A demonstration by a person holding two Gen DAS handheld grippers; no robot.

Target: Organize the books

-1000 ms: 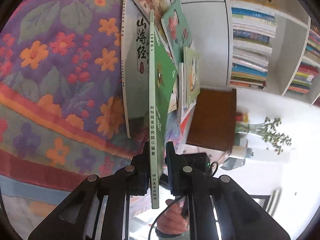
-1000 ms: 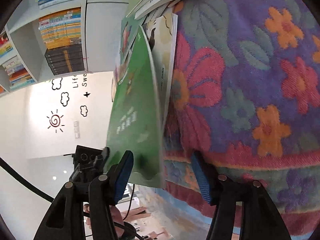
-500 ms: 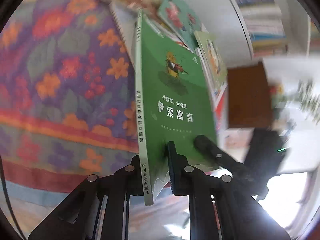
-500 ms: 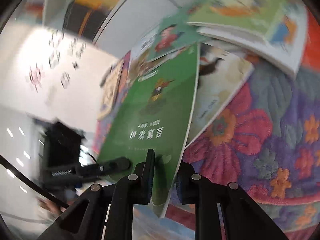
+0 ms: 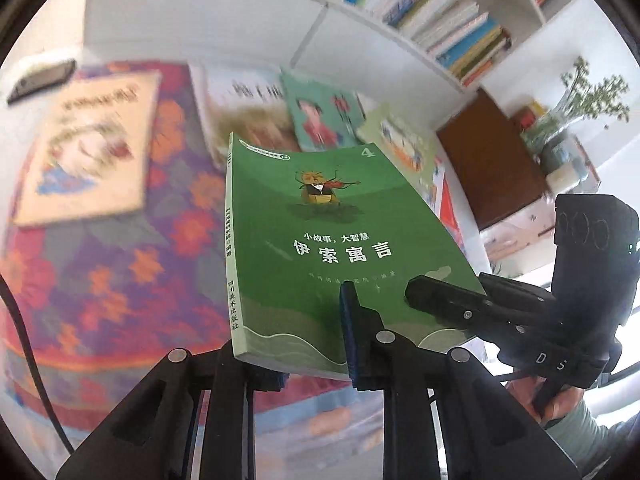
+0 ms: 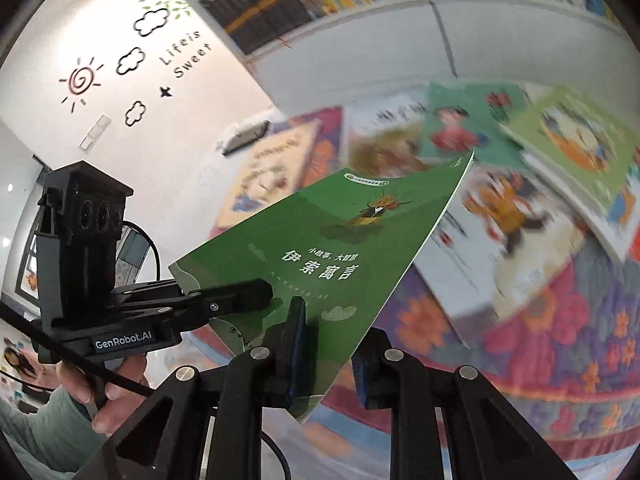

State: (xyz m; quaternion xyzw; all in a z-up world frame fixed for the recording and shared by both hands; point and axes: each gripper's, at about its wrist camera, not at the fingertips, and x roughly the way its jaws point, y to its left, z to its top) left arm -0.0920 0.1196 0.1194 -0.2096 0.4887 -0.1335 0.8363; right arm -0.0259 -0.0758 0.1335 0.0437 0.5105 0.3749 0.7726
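- While both grippers clamp its near edge, the green book [image 5: 320, 248] hangs in the air above the flowered cloth [image 5: 120, 280], cover up and tilted, clear of the books lying beyond it.
- The left gripper [image 5: 308, 344] has the book between its pads near the spine corner; its jaws are narrow and easing apart, yet the pads press on the cover and underside.
- The right gripper [image 6: 328, 344] pinches the near edge of the same book toward its open side, jaws drawn close on it, one pad on top of the cover, the other beneath.
- In the left wrist view the right gripper reaches in from the right, its upper finger lying on the cover's near right corner.
- A hand [image 6: 108, 384] grasps the handle of the left gripper at the lower left of the right wrist view.
- On the cloth farther away lie several picture books [image 5: 320, 120], overlapping, with a cream-covered book [image 5: 88, 148] apart at the far left.
- Behind them stands a white bookshelf [image 5: 440, 32] packed with books, and a plant [image 5: 588, 96] sits at the far right.
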